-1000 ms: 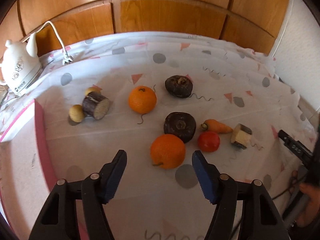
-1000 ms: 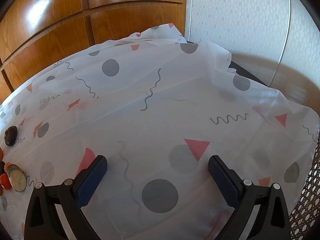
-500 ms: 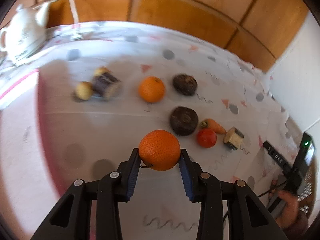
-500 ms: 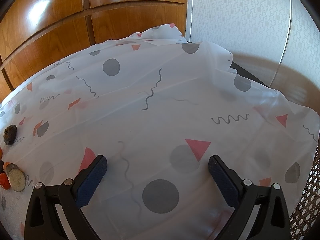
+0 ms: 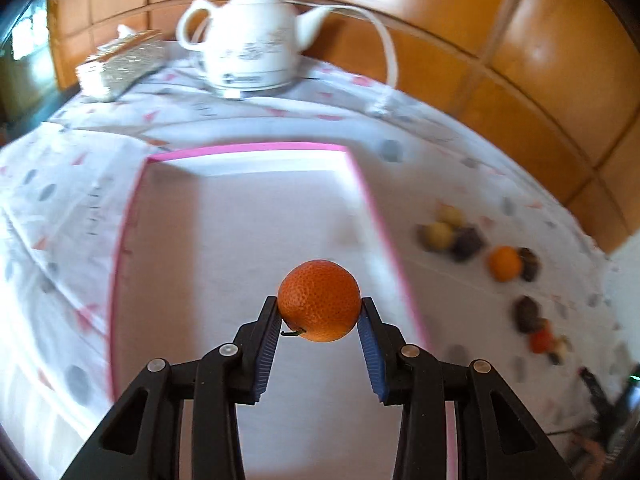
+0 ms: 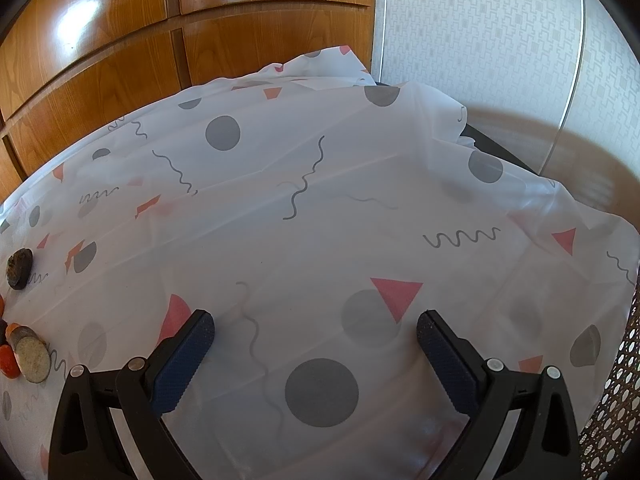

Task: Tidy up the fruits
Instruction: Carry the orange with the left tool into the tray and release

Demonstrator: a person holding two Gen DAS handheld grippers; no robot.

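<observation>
1. The left gripper pinches a round, dimpled orange between its blue pads.
2. The orange hangs over the shallow pink-rimmed white tray, near its right rim.
3. The right gripper, spread and empty, is nowhere near the tray.

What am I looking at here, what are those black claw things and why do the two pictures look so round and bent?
Each picture comes from a wide-angle camera on a hand-held tool; a person carries one in each hand. No robot arm is involved. The left tool is shut on an orange, above a shallow pink-edged tray. Behind stands a white teapot; to the right, blurred, lie another orange and some darker produce on the patterned tablecloth. The right tool is open and holds nothing, above bare cloth.
</observation>
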